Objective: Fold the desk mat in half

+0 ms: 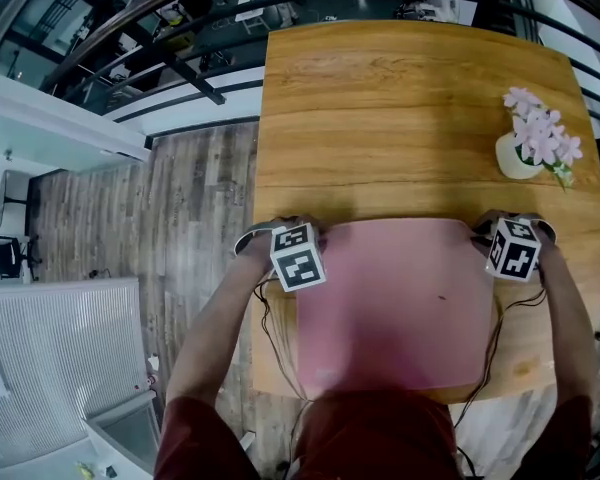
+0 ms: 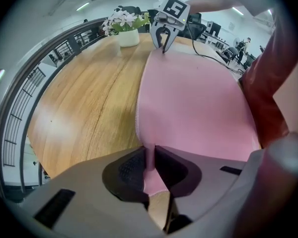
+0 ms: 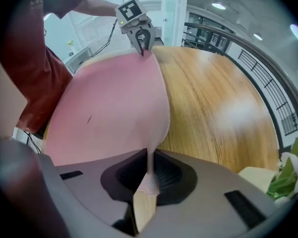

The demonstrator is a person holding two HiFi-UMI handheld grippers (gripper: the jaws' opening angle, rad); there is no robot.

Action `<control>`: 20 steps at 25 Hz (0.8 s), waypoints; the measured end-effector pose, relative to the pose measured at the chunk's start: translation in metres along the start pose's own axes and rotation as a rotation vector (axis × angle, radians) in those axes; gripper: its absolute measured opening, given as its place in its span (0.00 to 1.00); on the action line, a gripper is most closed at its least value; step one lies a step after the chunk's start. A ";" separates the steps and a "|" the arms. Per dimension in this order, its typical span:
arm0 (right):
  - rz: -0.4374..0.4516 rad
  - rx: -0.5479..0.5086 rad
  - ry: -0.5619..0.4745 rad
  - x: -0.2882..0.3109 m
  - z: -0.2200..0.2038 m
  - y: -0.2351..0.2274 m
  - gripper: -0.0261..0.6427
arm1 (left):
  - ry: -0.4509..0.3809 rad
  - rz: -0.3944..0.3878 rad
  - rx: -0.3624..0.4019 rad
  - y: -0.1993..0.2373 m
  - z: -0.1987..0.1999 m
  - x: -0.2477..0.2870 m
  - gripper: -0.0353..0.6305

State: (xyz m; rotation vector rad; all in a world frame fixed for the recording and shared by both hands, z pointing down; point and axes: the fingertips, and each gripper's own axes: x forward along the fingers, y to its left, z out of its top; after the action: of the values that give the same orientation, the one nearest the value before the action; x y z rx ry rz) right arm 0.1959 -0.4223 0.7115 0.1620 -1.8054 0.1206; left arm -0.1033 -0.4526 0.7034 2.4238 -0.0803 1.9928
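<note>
I'm seeing a plank floor [image 1: 180, 198] and a dark railing [image 1: 160, 38] at left, then a wooden table [image 1: 400, 98] with a pot of flowers [image 1: 525, 153] sitting near its right edge. The pink desk mat [image 1: 390, 298] is lying along the near edge. My left gripper [image 2: 150, 165] is pinching its far left corner and my right gripper [image 3: 149, 165] its far right corner, both pointing steeply down.
</note>
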 end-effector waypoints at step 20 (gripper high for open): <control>-0.186 -0.051 0.092 -0.027 0.009 0.064 0.11 | 0.027 0.123 0.041 -0.071 -0.006 -0.027 0.14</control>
State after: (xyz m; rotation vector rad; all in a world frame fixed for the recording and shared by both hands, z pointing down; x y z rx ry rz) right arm 0.1821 -0.3592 0.6835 0.2824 -1.6913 -0.0489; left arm -0.1113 -0.3805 0.6799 2.4735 -0.1955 2.0962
